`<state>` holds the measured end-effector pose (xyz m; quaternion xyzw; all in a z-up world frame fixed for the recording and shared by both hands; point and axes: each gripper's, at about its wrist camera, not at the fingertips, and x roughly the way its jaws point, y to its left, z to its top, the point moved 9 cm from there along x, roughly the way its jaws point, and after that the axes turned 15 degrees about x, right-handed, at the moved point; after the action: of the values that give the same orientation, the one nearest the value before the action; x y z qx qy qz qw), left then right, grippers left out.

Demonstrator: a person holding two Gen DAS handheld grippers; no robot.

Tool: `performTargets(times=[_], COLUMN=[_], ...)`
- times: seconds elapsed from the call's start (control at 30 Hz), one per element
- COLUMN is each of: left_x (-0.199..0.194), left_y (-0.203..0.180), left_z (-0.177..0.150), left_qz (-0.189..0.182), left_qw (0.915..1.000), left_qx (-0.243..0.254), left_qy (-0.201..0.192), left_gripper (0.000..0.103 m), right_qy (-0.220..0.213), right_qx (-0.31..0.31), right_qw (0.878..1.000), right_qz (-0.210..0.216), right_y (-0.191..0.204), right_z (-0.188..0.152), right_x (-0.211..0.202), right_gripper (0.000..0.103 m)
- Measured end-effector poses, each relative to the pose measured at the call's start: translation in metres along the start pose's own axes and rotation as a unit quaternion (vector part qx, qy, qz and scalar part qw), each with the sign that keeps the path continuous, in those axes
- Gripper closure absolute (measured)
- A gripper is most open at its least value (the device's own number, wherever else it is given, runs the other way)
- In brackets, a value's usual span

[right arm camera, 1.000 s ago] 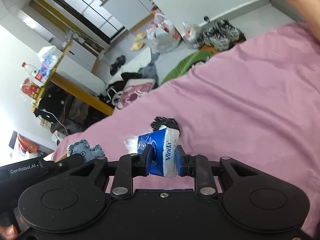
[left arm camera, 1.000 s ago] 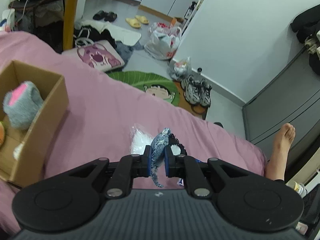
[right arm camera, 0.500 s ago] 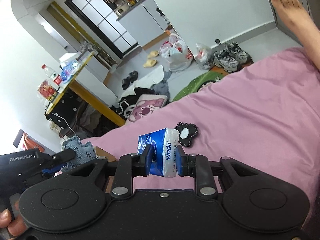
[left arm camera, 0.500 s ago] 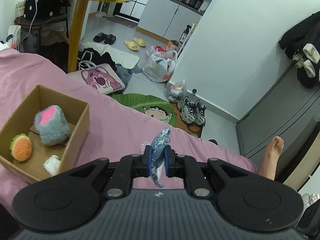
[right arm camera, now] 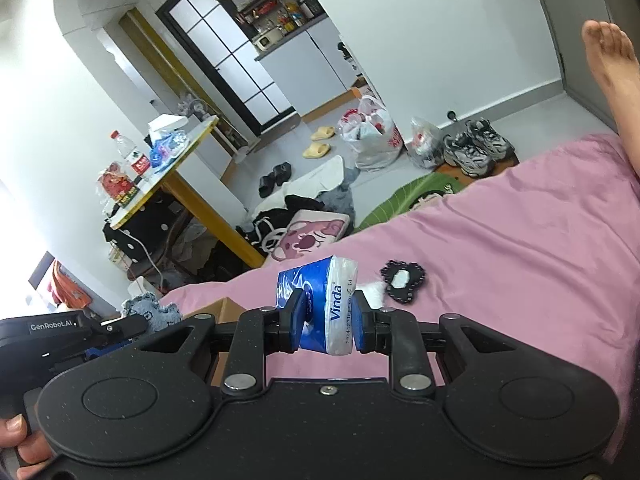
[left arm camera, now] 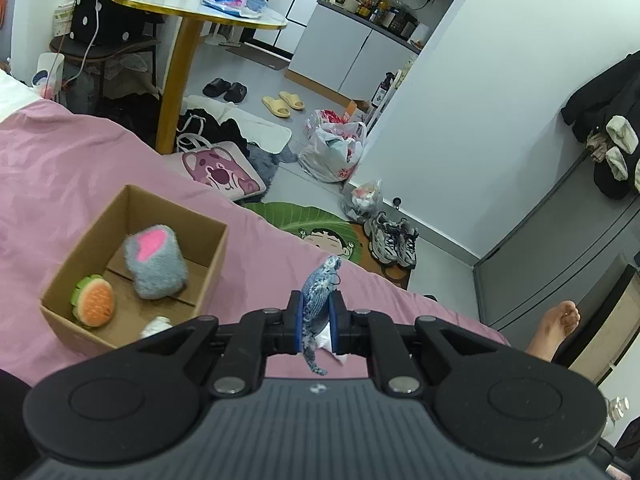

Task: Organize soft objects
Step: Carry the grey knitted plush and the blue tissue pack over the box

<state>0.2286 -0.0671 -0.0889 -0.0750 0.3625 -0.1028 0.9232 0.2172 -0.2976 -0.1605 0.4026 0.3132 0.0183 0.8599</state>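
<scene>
My left gripper (left arm camera: 316, 320) is shut on a blue-grey patterned soft toy (left arm camera: 318, 292), held above the pink bedspread (left arm camera: 80, 168). To its left stands an open cardboard box (left arm camera: 120, 208) holding a grey and pink plush (left arm camera: 154, 262), an orange burger-shaped plush (left arm camera: 94, 300) and a small white item (left arm camera: 156, 326). My right gripper (right arm camera: 326, 320) is shut on a blue and white Vinda tissue pack (right arm camera: 320, 300). Beyond it on the bed lie a black-rimmed flat item (right arm camera: 404, 280) and a white piece (right arm camera: 374, 290). The left gripper (right arm camera: 100, 330) with its toy shows at the right wrist view's left edge.
A yellow-legged round table (left arm camera: 192, 12) with bottles and bags stands past the bed. The floor holds slippers (left arm camera: 284, 104), plastic bags (left arm camera: 332, 148), sneakers (left arm camera: 392, 240), a green mat (left arm camera: 304, 220) and a pink bear cushion (left arm camera: 220, 168). A person's bare foot (left arm camera: 556, 324) is at the right.
Both grippers have risen from the bed with their loads. The left one has tilted so the whole box interior now shows. The black-rimmed item stays on the bedspread.
</scene>
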Motion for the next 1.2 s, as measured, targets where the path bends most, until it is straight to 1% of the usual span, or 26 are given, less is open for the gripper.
performTargets(times=[0.17, 0.5, 0.7, 0.87, 1.03, 1.2], left_x=[-0.014, -0.03, -0.03, -0.025, -0.018, -0.007], left_y=[0.018, 0.052, 0.079, 0.103, 0.12, 0.136], left_z=[0.003, 0.009, 0.004, -0.003, -0.01, -0.018], left_qz=[0.003, 0.01, 0.019, 0.027, 0.03, 0.03], left_qw=[1.0, 0.9997, 0.9994, 0.9988, 0.998, 0.9968], left_qx=[-0.002, -0.014, -0.027, -0.041, -0.054, -0.067], left_qy=[-0.007, -0.015, -0.008, 0.004, 0.016, 0.031], left_gripper=[0.091, 0.091, 0.091, 0.091, 0.091, 0.091], right_qy=[0.0, 0.008, 0.018, 0.029, 0.054, 0.066], right_qx=[-0.003, -0.019, -0.028, -0.047, -0.05, -0.06], right_qw=[1.0, 0.999, 0.999, 0.998, 0.996, 0.994], right_qz=[0.011, 0.027, 0.034, 0.033, 0.053, 0.061], right_y=[0.015, 0.048, 0.068, 0.088, 0.111, 0.133], right_z=[-0.009, -0.026, -0.041, -0.058, -0.074, -0.086], right_x=[-0.001, 0.008, 0.019, 0.031, 0.042, 0.054], right_gripper=[0.079, 0.079, 0.079, 0.08, 0.081, 0.082])
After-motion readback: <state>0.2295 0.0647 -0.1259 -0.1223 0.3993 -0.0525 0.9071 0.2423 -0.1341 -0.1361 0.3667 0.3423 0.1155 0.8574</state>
